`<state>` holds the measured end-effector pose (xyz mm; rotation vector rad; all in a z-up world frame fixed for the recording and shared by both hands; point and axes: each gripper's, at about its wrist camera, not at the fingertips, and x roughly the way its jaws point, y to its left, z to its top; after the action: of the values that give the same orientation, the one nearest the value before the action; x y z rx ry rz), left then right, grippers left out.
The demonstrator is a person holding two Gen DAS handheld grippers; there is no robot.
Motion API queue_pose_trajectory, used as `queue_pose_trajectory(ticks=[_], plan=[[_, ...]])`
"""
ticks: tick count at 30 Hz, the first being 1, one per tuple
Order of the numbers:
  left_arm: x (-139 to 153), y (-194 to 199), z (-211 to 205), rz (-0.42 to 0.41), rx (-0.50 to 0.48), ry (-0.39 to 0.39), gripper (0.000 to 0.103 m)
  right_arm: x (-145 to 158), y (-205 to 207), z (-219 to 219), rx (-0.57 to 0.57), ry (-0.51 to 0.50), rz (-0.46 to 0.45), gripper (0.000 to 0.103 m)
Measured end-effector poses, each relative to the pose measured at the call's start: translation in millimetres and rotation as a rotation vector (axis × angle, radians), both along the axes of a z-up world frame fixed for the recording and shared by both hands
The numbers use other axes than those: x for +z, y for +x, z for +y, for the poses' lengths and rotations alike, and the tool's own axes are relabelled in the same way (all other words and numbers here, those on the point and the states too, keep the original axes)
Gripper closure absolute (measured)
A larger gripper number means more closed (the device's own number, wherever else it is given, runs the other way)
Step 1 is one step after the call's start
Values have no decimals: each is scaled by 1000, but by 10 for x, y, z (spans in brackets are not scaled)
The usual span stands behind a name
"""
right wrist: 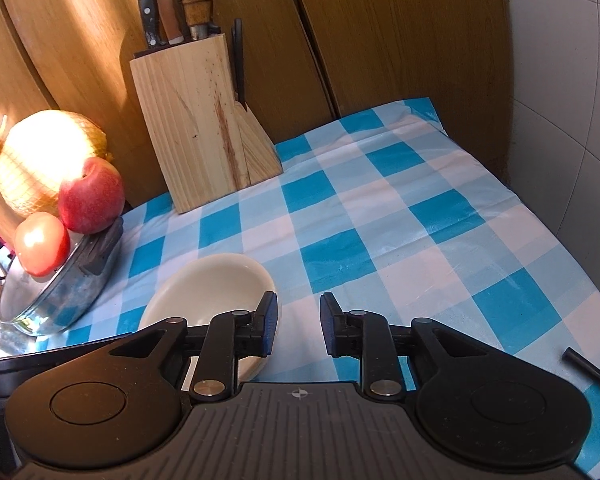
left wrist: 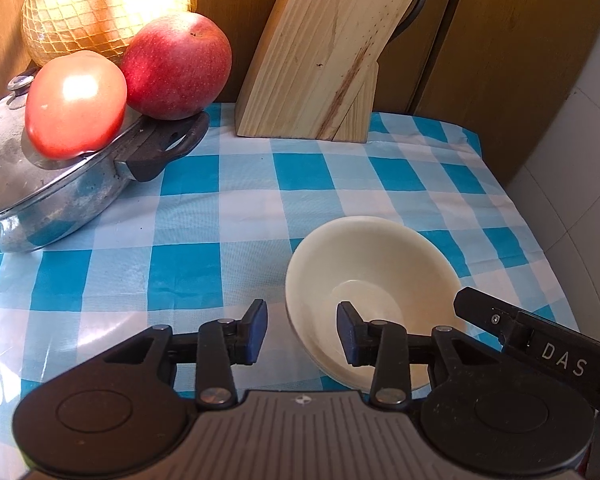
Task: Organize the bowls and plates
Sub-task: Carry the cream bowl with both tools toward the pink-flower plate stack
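Cream bowl point(left wrist: 370, 296) sits upright on checked tablecloth point(left wrist: 220, 216), rim straddled by left gripper point(left wrist: 302, 332), just left of right gripper point(right wrist: 299, 326). Both spread, empty. Likely light, rigid, slippery, breakable; pinch the rim.

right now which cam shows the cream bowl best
The left wrist view: the cream bowl shows nearly whole, with rim and inner base visible, only its near edge behind the left gripper. The right wrist view shows its rim, its near part hidden behind the right gripper.
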<state>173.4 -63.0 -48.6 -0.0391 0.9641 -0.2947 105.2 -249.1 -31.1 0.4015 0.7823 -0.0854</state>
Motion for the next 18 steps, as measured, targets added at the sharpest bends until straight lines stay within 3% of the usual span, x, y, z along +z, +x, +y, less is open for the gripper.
queue_pose_trajectory(ticks=[3, 9, 13, 18], plan=[[-14, 6, 5, -3, 0, 4, 66, -39, 28, 36, 6, 13, 11, 61], [-18, 18, 3, -7, -2, 9, 62, -68, 62, 80, 8, 16, 23, 59], [-21, 40, 1, -9, -4, 10, 51, -93, 87, 75, -1, 21, 33, 57], [-32, 62, 5, -11, -3, 17, 51, -148, 120, 87, 5, 50, 56, 53]])
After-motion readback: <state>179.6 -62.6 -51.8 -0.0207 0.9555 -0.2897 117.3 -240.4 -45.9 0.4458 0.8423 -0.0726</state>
